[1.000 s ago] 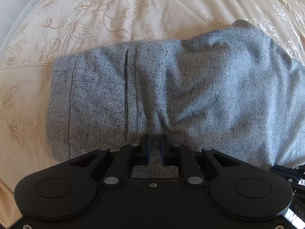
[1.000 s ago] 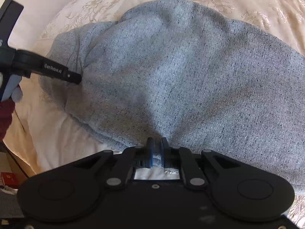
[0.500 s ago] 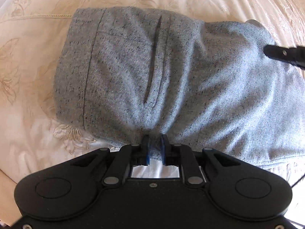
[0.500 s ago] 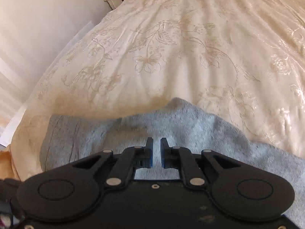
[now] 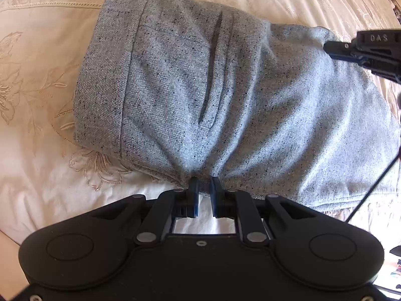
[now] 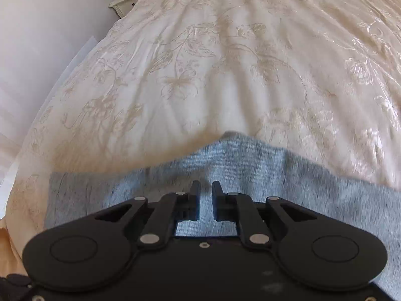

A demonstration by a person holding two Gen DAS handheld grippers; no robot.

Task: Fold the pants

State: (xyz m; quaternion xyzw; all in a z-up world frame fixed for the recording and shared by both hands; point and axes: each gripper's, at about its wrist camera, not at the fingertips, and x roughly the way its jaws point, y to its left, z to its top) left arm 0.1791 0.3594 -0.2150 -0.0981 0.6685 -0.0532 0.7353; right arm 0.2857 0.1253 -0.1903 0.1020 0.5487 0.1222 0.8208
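Observation:
The grey speckled pants (image 5: 225, 95) lie folded in a thick bundle on the cream bedspread, waistband at the left. My left gripper (image 5: 203, 188) is nearly shut and pinches the near edge of the bundle, with cloth bunched between the tips. My right gripper (image 6: 205, 188) hovers over the pants (image 6: 275, 175) with its jaws a narrow gap apart and nothing between them. The right gripper also shows at the right edge of the left wrist view (image 5: 368, 50), above the bundle's far right end.
The embroidered cream bedspread (image 6: 213, 75) stretches far beyond the pants. A white nightstand (image 6: 125, 2) with picture frames stands at the bed's far left corner, by a white wall. A black cable (image 5: 371, 188) hangs at the right.
The right gripper let go of the cloth and rose, now pointing over the bed. The left gripper pulled the bundle's near edge back, so the whole folded pants show.

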